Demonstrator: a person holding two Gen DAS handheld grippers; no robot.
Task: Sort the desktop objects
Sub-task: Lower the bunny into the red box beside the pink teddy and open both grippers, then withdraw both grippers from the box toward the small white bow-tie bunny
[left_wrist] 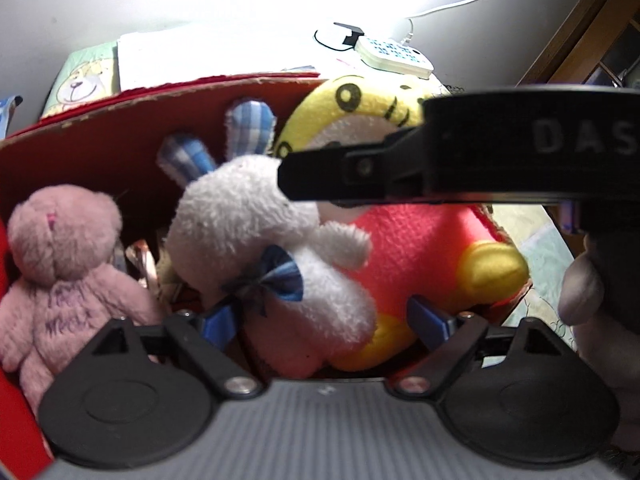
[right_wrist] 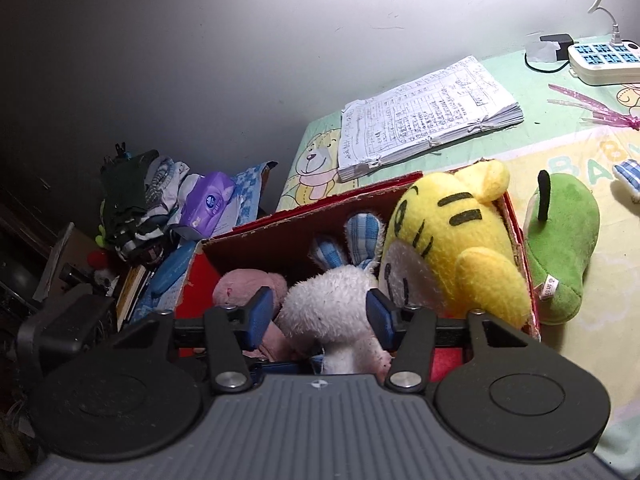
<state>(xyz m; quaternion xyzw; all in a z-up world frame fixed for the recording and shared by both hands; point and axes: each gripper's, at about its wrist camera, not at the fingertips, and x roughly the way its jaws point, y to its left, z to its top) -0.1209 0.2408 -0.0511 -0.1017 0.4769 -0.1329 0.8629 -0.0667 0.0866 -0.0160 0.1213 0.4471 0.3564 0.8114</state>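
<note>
A red cardboard box [left_wrist: 100,152] [right_wrist: 280,236] holds a pink bear [left_wrist: 60,240] [right_wrist: 244,284], a white bunny [left_wrist: 240,216] [right_wrist: 332,296] with blue checked ears and a blue bow, and a yellow tiger plush [left_wrist: 420,252] [right_wrist: 448,232] in red clothes. My left gripper [left_wrist: 326,320] stands open and wide, with the bunny's lower body between its blue fingers. My right gripper [right_wrist: 320,312] reaches in from the right, its pads pressed on both sides of the bunny's head. One of its black fingers [left_wrist: 312,178] crosses the left wrist view above the bunny.
A green plush [right_wrist: 560,248] lies on the cartoon-print cloth [right_wrist: 580,160] just right of the box. Behind it sit a stack of papers [right_wrist: 428,116], a power strip [right_wrist: 604,60] [left_wrist: 394,54] and a pink ribbon [right_wrist: 592,108]. A cluttered low surface with a purple tissue pack [right_wrist: 208,204] lies left of the desk.
</note>
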